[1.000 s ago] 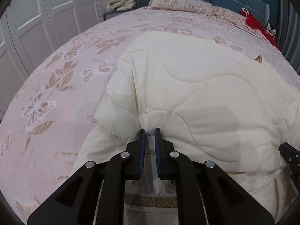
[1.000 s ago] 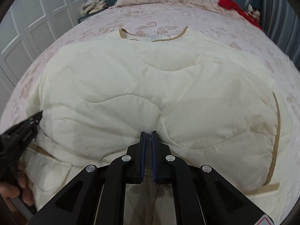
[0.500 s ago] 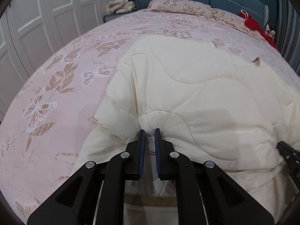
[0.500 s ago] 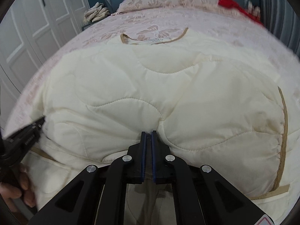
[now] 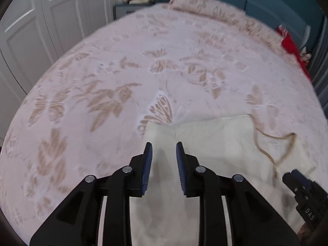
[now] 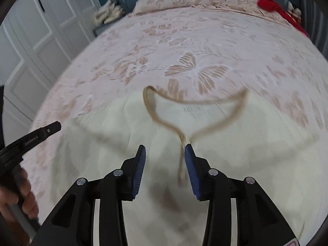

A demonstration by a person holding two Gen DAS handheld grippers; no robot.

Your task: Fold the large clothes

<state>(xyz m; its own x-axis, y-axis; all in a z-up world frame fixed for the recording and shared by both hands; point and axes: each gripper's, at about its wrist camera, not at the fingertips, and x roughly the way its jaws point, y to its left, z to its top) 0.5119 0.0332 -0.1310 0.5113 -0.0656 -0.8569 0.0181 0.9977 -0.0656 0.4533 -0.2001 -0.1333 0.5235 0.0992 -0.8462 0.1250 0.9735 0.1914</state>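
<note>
Right wrist view: right gripper jaws opening, nothing clamped, over cream quilted jacket; tan-trimmed collar at twelve o'clock. Left gripper opening likewise; pink butterfly bedspread bare beyond.

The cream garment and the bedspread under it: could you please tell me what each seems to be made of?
The cream garment looks like soft, matte woven fabric, probably padded; a tan binding edges its neckline. The bedspread looks like pale pink textile with a raised tan butterfly and leaf pattern, perhaps jacquard or embossed; blur leaves the weave uncertain.
</note>
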